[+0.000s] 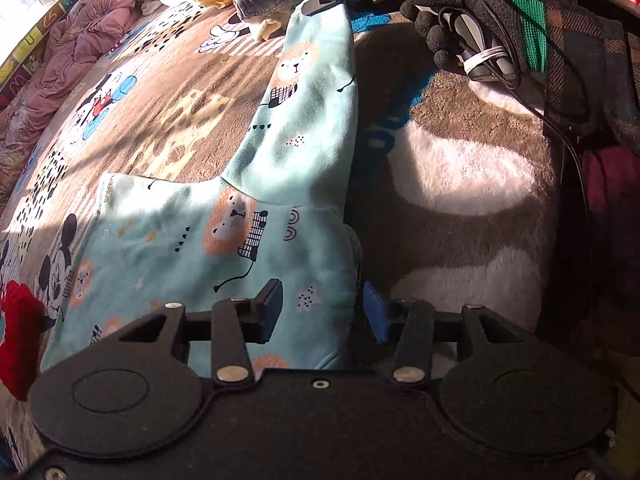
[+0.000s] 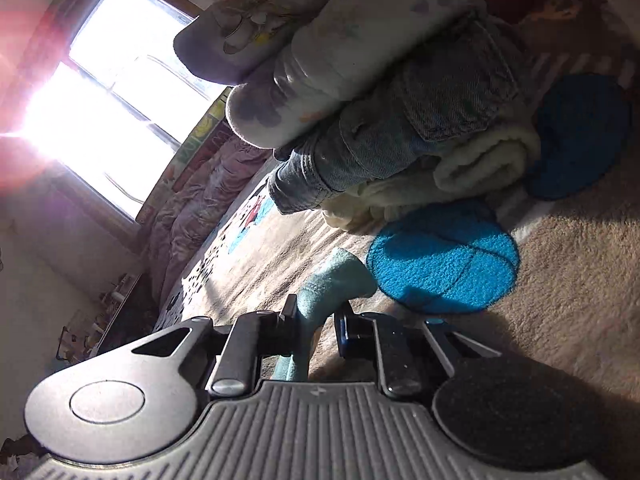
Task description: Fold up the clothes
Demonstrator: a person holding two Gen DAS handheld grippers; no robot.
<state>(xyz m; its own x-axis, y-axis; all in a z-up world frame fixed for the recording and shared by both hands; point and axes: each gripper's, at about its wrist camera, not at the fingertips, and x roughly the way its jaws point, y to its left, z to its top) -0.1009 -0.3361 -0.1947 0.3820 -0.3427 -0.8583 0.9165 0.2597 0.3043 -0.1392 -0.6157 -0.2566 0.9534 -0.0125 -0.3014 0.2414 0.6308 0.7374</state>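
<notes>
Left view, garment: mint lion-print baby garment (image 1: pixel 240 240) is spread on the cartoon-print blanket (image 1: pixel 160 92); one sleeve or leg is stretched away toward the far edge.
Left view, left gripper (image 1: pixel 322 312): jaws are spread, set on either side of the garment's near edge, nothing pinched; probably placed to take hold of that edge or hem.
Left view, right gripper (image 1: pixel 320 2): seen at the far tip of the stretched part, held by a gloved hand (image 1: pixel 460 36); the part is likely pulled taut so it lies flat for a fold.
Right view, right gripper (image 2: pixel 316 320): jaws are pressed onto the mint fabric (image 2: pixel 332 280), a tuft sticking out beyond them.
Right view, stack: folded clothes (image 2: pixel 380 100) with jeans and a cream fleece are piled just beyond, likely the place for finished items.
Stage: this garment is not folded as it lies.
</notes>
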